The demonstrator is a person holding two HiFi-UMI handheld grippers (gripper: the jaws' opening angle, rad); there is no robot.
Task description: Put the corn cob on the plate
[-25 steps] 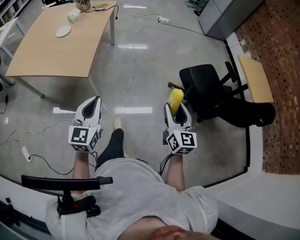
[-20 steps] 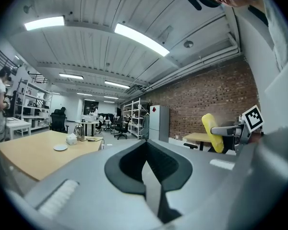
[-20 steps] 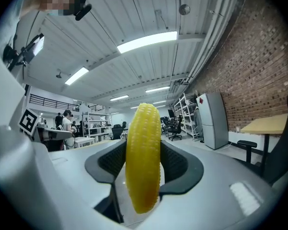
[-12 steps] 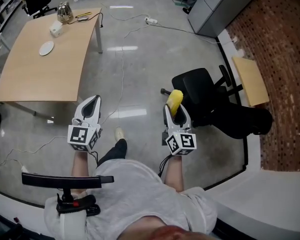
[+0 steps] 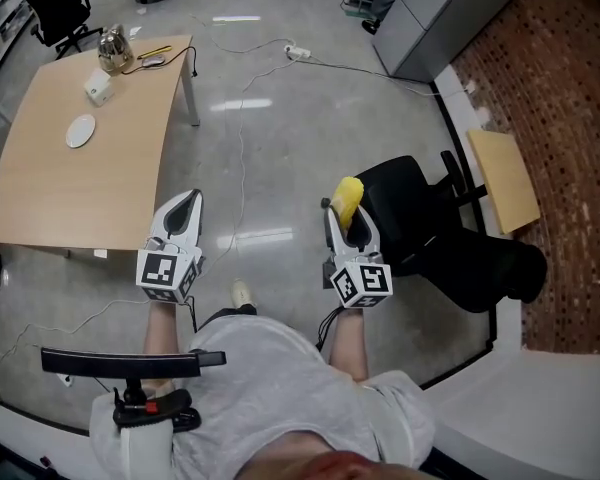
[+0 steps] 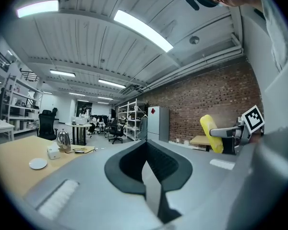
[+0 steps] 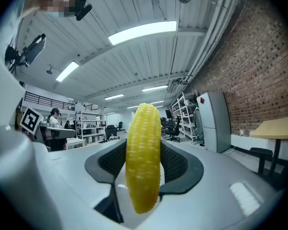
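Gripping the corn cob (image 7: 143,157) upright between its two pads, the right claw (image 5: 349,216) sits just right of centre in the head view and points toward the top of the frame, over the grey floor (image 5: 310,128). The cob's yellow tip pokes out past the jaw ends, just beside a black office chair (image 5: 420,213) at centre right. The left claw (image 5: 184,208) sits left of centre, level with the other, its jaws drawn together with nothing between them. The plate (image 5: 80,130), small, white and round, lies on the light wooden bench (image 5: 70,198) in the upper left of the frame, well apart from both claws. Further up the bench stand a white box (image 5: 98,88) and a metal kettle (image 5: 112,45). A cable (image 5: 242,138) trails across the floor between bench and chair.
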